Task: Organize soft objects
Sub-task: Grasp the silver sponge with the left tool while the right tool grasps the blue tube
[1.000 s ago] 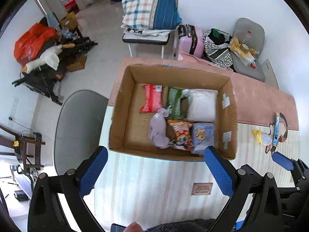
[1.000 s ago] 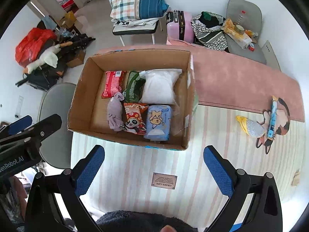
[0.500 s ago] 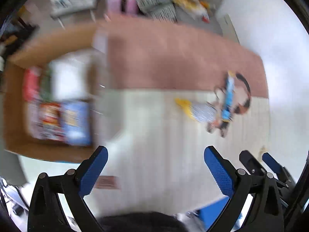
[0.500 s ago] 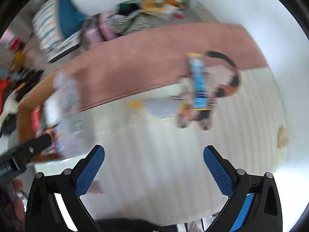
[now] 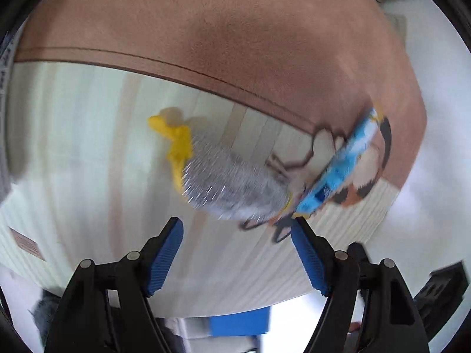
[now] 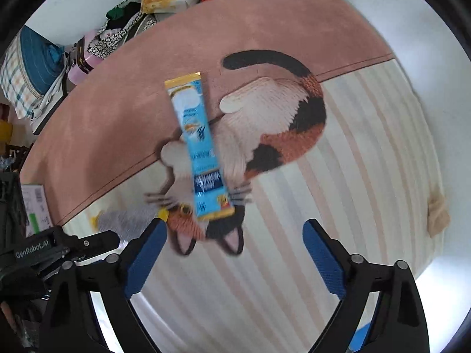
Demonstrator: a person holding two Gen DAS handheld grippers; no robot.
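Observation:
A silver pouch with yellow ends lies on the striped mat just ahead of my open, empty left gripper. A long light-blue snack packet lies across a cat picture on the mat, just ahead of my open, empty right gripper. The blue packet also shows at the right in the left wrist view. The silver pouch also shows at the lower left in the right wrist view, partly hidden behind the left gripper's body. The cardboard box is out of both views.
The mat has a pink-brown band at its far side. A small tan scrap lies near the mat's right edge. Beyond the table are a chair with folded bedding, a pink suitcase and bags.
Both grippers have swung right, away from the cardboard box, and come down close over the silver pouch and the blue packet. Both stay open and empty.

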